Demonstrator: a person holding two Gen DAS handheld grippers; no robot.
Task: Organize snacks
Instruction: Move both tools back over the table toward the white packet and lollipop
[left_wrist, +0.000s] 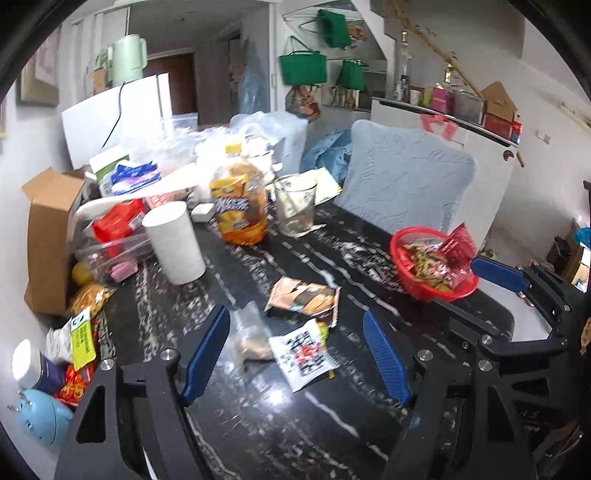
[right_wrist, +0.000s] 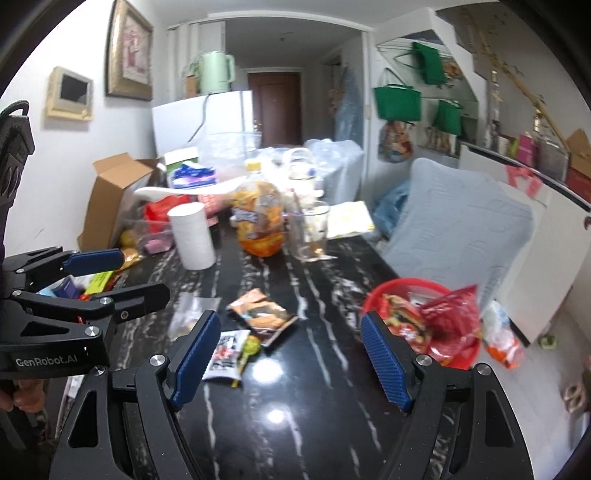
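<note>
A red basket (left_wrist: 400, 242) (right_wrist: 376, 295) holding several snack packets stands at the right of the black marble table (left_wrist: 258, 424). A brown snack packet (left_wrist: 303, 299) (right_wrist: 264, 314), a white packet (left_wrist: 304, 354) (right_wrist: 225, 354) and a clear packet (left_wrist: 253, 332) (right_wrist: 186, 314) lie loose mid-table. My left gripper (left_wrist: 295, 332) is open and empty, with the white and clear packets between its fingers. My right gripper (right_wrist: 290, 336) is open and empty, above the table between the loose packets and the basket. The right gripper also shows in the left wrist view (left_wrist: 495, 273).
A paper roll (left_wrist: 173, 243), an orange snack jar (left_wrist: 240, 206), a glass cup (left_wrist: 295, 206), a cardboard box (left_wrist: 48, 240) and more packets (left_wrist: 81, 332) crowd the table's left and far side. A padded chair back (left_wrist: 406, 188) stands behind the basket.
</note>
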